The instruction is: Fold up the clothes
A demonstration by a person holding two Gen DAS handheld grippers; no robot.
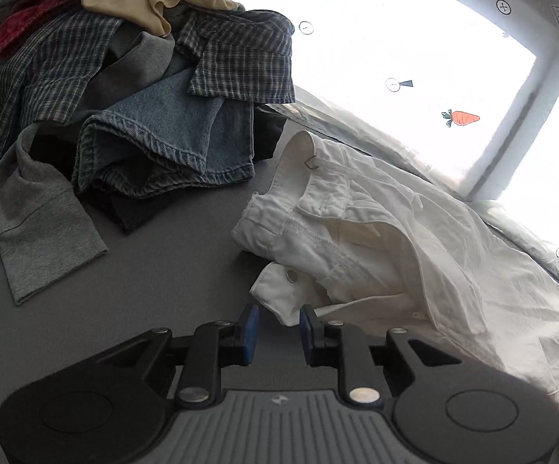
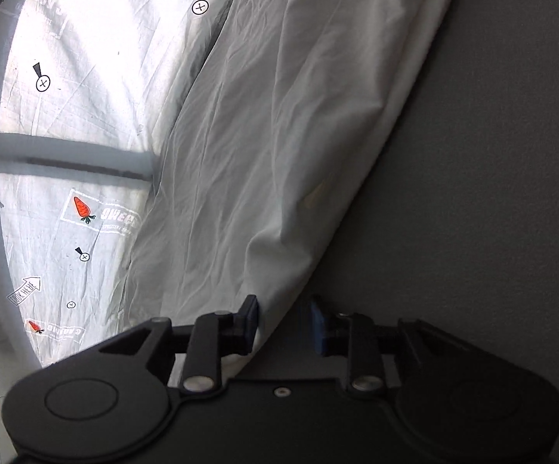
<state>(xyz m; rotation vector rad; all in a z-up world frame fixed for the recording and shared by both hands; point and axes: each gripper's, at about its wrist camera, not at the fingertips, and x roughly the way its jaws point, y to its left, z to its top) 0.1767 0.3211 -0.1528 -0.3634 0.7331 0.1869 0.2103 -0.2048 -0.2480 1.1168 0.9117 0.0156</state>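
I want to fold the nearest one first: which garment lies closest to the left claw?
The white trousers: their buttoned waistband corner reaches between the left claw pads. The other clothes lie piled further away.

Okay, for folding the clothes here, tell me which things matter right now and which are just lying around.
In the job:
- white trousers, spread on the grey table
- left gripper, jaws around the waistband tab
- right gripper, jaws open at the trouser hem

Lying about:
- pile of unfolded clothes: plaid shirt, jeans, grey sleeve, cream top
- carrot-print curtain
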